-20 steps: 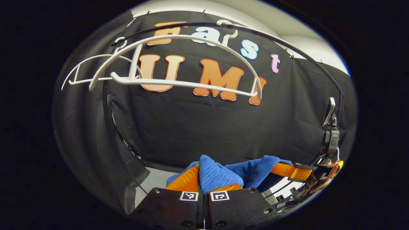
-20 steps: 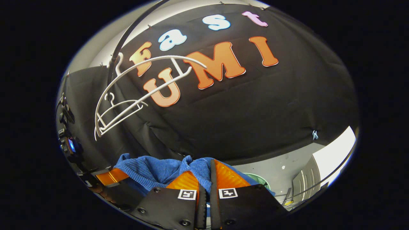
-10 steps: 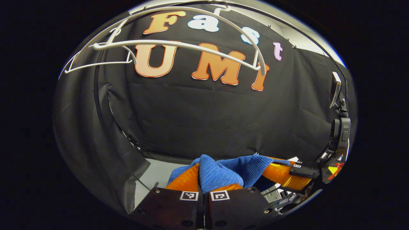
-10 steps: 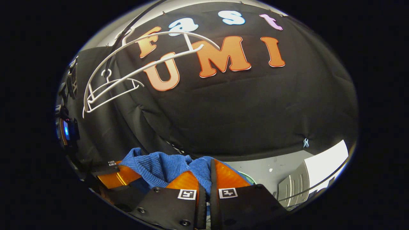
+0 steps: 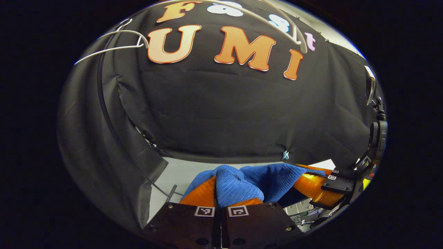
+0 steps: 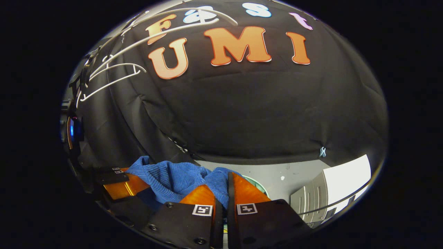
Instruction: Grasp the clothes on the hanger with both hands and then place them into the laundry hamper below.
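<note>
Now carrying: both grippers, left gripper (image 5: pixel 221 200) and right gripper (image 6: pixel 221 200), clamped on cloth (image 5: pixel 238 185). Next: lower to hamper (image 6: pixel 258 182) just ahead, then release.

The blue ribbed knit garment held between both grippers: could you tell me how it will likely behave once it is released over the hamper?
The blue ribbed knit garment bunches in folds above the left gripper, so it is probably floppy and would slump rather than hold shape. It sags between that and the right gripper, suggesting it drapes. Its ribbed texture likely resists slipping.
</note>
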Tool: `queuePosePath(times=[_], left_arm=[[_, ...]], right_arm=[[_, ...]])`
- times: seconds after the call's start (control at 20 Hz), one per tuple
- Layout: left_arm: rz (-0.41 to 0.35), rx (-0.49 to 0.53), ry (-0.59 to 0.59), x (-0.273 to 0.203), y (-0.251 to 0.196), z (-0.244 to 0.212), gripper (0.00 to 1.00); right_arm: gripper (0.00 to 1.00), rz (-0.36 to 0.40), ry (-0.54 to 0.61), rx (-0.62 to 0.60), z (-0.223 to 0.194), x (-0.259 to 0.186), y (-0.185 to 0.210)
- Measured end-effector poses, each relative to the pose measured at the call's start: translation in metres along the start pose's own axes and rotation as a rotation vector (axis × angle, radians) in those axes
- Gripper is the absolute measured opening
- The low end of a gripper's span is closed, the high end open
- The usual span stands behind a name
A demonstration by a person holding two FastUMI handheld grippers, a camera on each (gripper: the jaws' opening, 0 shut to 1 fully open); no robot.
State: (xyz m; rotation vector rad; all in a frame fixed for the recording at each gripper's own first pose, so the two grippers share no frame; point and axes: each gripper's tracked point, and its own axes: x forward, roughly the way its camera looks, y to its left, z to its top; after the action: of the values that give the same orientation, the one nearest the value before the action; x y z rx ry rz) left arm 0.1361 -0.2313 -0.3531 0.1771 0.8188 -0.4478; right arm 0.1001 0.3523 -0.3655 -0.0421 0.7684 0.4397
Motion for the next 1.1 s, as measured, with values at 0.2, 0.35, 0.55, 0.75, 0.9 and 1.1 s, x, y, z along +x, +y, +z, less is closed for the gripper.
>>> queuePosePath(times=[0.2,0.35,0.55,0.75,0.9,1.1], left_arm=[[0.047,0.004,0.099,0.016,0.008,-0.022,0.02],[0.067,0.012,0.159,0.031,0.006,-0.041,0.02],[0.064,-0.010,0.252,0.047,0.001,-0.068,0.02],[0.080,-0.011,0.336,0.061,0.004,-0.096,0.05],[0.099,-0.052,0.383,0.062,0.003,-0.115,0.11],[0.093,-0.054,0.399,0.055,0.004,-0.120,0.30]], right_arm=[[0.12,-0.038,0.073,0.020,-0.029,0.027,-0.015],[0.12,-0.061,0.135,0.029,-0.055,0.041,-0.024],[0.12,-0.098,0.240,0.077,-0.093,0.062,-0.038],[0.13,-0.118,0.317,0.089,-0.122,0.076,-0.048],[0.15,-0.127,0.357,0.098,-0.136,0.077,-0.050],[0.15,-0.144,0.399,0.107,-0.160,0.078,-0.057]])
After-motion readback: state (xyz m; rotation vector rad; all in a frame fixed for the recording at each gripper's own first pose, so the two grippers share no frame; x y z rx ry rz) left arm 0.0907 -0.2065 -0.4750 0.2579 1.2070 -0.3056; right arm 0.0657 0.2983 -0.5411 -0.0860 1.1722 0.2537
